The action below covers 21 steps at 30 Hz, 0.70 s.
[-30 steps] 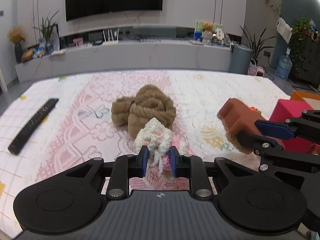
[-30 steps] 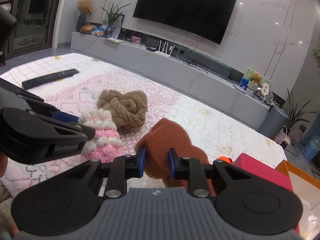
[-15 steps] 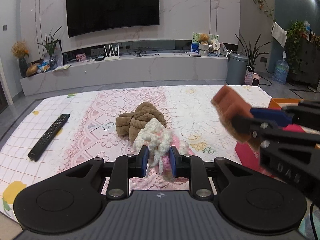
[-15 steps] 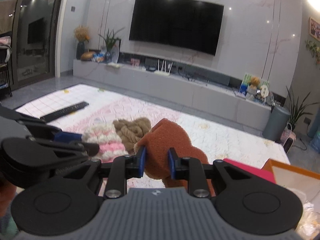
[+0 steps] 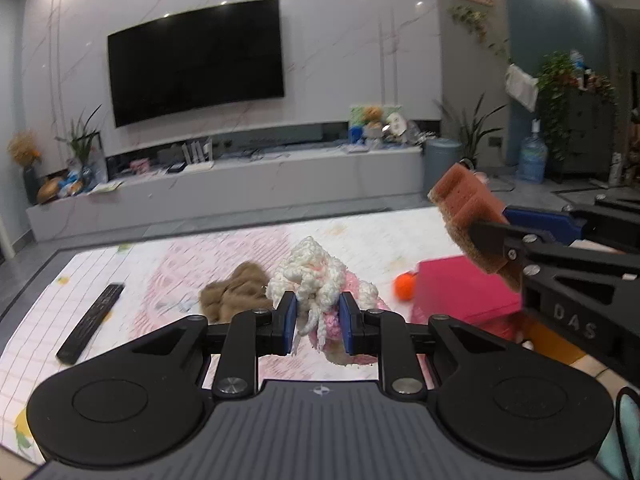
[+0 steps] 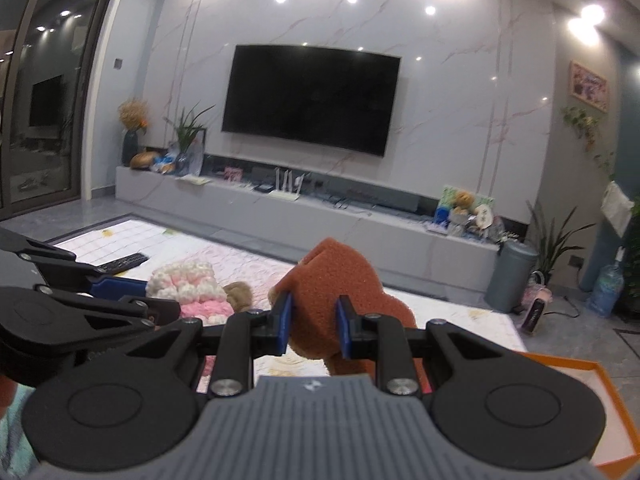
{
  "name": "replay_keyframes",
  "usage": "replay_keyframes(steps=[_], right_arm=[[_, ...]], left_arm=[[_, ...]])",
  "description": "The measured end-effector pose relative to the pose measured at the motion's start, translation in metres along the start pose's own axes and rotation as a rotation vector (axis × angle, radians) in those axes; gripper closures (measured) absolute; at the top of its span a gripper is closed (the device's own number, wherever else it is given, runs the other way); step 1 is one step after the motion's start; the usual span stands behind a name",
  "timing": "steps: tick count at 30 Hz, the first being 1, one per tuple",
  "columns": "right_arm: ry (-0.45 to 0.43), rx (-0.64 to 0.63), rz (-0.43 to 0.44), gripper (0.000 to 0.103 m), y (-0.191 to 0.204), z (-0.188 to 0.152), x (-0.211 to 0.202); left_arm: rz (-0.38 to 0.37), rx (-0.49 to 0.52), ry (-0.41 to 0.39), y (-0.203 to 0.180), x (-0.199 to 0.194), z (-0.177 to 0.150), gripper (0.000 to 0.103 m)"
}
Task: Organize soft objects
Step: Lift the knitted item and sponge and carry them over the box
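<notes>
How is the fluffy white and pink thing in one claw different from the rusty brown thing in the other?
The white and pink knit piece is loopy yarn with loose strands dangling; the rust-brown fleece piece is a smooth, fuzzy single colour. The knit piece sits in the left claw, the fleece piece in the right claw. Both are soft, pinched between blue pads and held above the patterned mat.

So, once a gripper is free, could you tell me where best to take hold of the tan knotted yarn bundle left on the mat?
Probably from above, across the raised middle of the tan yarn bundle. It lies as a loose lumpy heap on the mat, so its humped centre gives the fingers most bulk. The remote lies well clear.
</notes>
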State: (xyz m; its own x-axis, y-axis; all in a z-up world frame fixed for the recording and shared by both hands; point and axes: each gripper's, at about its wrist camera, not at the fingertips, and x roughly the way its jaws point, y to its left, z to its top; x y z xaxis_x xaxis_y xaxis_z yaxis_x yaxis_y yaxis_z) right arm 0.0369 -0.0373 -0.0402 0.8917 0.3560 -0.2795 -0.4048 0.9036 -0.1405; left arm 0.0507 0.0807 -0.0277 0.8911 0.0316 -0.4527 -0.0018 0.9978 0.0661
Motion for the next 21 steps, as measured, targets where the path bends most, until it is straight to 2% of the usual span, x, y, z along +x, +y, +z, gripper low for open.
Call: replay_keyframes(steps=[5,12,18,21], right_arm=[[-0.017,0.011,-0.061,0.081,-0.034,-0.002,-0.017],[0.015,0.056,-0.143,0.081,-0.101,-0.015,-0.030],[0.065,0.098,-0.219,0.081,-0.157,-0.032,-0.028],[0.093,0.128,-0.250,0.081,-0.186,-0.041,-0.024]], left_arm=[[-0.062,0.015,-0.039,-0.026,-0.001,0.016,0.078],[-0.175,0.077,-0.082,-0.077,0.009,0.038,0.078],[-0.271,0.138,-0.051,-0.127,0.042,0.053,0.078],[-0.291,0.179,-0.037,-0.150,0.056,0.056,0.078]])
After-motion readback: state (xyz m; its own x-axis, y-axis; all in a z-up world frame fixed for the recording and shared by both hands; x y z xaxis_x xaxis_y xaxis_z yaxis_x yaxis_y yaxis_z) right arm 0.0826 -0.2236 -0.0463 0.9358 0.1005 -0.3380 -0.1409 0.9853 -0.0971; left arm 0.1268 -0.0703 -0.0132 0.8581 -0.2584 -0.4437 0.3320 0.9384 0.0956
